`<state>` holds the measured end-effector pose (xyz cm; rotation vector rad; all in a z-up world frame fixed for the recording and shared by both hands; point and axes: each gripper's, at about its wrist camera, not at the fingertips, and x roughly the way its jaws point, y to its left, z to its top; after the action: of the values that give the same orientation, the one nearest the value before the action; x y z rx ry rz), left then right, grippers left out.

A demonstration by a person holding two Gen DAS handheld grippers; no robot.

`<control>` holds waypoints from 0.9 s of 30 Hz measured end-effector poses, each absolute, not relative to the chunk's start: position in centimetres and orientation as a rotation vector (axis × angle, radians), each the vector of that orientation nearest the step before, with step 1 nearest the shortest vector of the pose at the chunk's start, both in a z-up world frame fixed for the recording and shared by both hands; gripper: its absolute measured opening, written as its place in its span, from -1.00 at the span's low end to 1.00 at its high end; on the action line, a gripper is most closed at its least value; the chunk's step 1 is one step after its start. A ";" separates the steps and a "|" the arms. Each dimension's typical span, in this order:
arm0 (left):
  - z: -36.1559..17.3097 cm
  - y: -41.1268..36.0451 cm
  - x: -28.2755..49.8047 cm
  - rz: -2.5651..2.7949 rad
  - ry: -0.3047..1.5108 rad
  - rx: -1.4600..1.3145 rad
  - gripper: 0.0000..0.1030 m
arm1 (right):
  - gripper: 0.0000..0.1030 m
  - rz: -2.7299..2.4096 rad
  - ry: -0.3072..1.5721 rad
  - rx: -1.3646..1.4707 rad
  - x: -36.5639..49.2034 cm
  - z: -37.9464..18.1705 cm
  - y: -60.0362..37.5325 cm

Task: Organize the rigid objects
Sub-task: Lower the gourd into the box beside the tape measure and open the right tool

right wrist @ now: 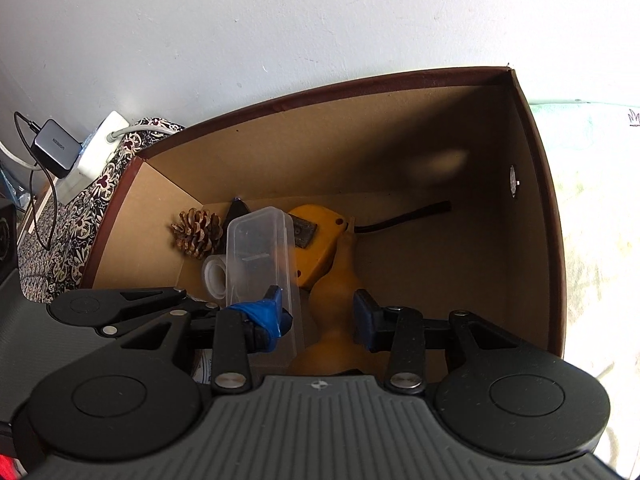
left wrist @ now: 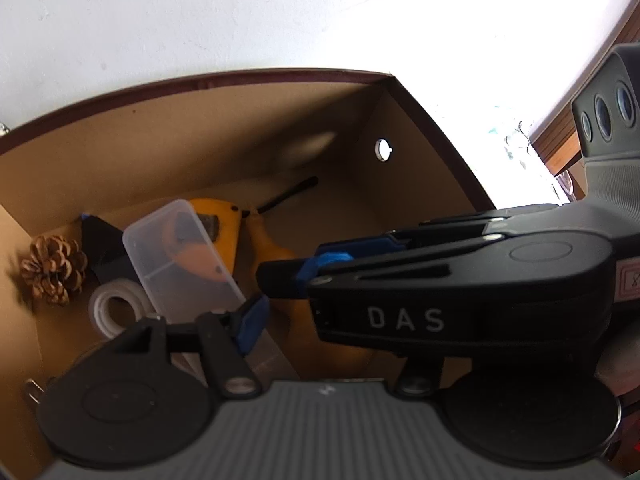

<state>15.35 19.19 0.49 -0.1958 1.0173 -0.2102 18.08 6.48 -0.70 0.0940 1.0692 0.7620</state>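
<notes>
An open cardboard box (right wrist: 320, 92) is sitting against a pale wall, and both tools are reaching down into it. On its floor, toward the left corner, a pine cone (right wrist: 196, 232) is lying just beside a dark, pointed object that is too hidden to name. A white roll of tape (right wrist: 214, 276) is resting in front of the cone. A clear plastic case (right wrist: 256, 256) is leaning over the roll and over a yellow tape measure (right wrist: 316, 236). A black cord (right wrist: 404, 216) is running from the tape measure toward the right wall.

An orange gourd (right wrist: 336, 292) is lying beside the case, its neck pointing toward the tape measure. The right hand-held gripper (right wrist: 322, 318) is standing astride it. The right pad (right wrist: 362, 320) is sitting against the gourd's side, while the left pad is showing through the edge of the case. Whether the pads are squeezing the gourd cannot be told.

The left hand-held gripper (left wrist: 288, 320) is coming in from the left. Its one visible finger (left wrist: 252, 316) is lying along the lower end of the case. Its other finger is hiding behind the right tool, which is crossing in front, so its state cannot be told.

Outside the box, a grey charger (right wrist: 52, 148) is plugged into a white power strip on a patterned cloth (right wrist: 80, 216).
</notes>
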 end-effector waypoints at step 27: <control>1.5 17.8 14.2 -0.101 0.918 -0.057 0.26 | -0.56 0.696 0.947 0.143 16.8 1.2 4.6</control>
<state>14.22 17.75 1.53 -0.0569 0.9180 -0.1006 16.80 4.62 1.25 0.1435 0.9471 0.6961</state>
